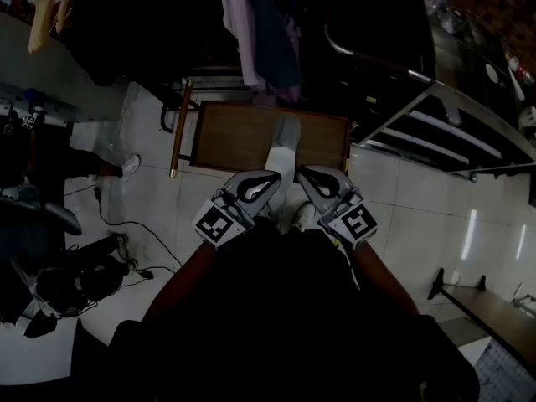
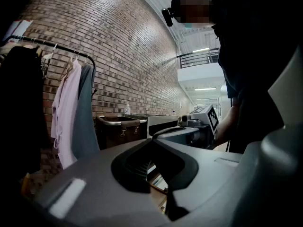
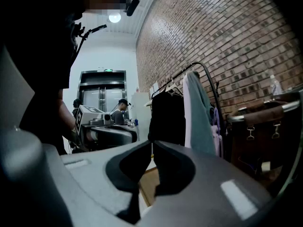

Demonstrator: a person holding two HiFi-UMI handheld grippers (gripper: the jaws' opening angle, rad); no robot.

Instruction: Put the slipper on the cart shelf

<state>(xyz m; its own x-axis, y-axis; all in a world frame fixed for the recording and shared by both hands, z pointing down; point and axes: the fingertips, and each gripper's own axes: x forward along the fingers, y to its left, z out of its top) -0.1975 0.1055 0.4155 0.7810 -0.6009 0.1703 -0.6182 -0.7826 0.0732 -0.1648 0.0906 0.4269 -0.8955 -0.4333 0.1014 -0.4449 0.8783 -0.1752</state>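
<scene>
Slipper point(image 1: 286, 136) is lying on the brown board point(image 1: 230, 136), and I am spotting it only in my head view. The gripper views are showing my left hand-held gripper point(image 2: 152, 140) and right hand-held gripper point(image 3: 152, 142) closed, empty.

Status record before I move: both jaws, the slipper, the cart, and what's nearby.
left gripper: jaws together, nothing between them
right gripper: jaws together, nothing between them
gripper position: side by side, close to the person's body, pointing towards the table
slipper: pale shape lying on the brown table, probably the slipper; the picture is dark
cart: metal, right of the table
clothes: hanging beyond the table
task: slipper not yet picked up
</scene>
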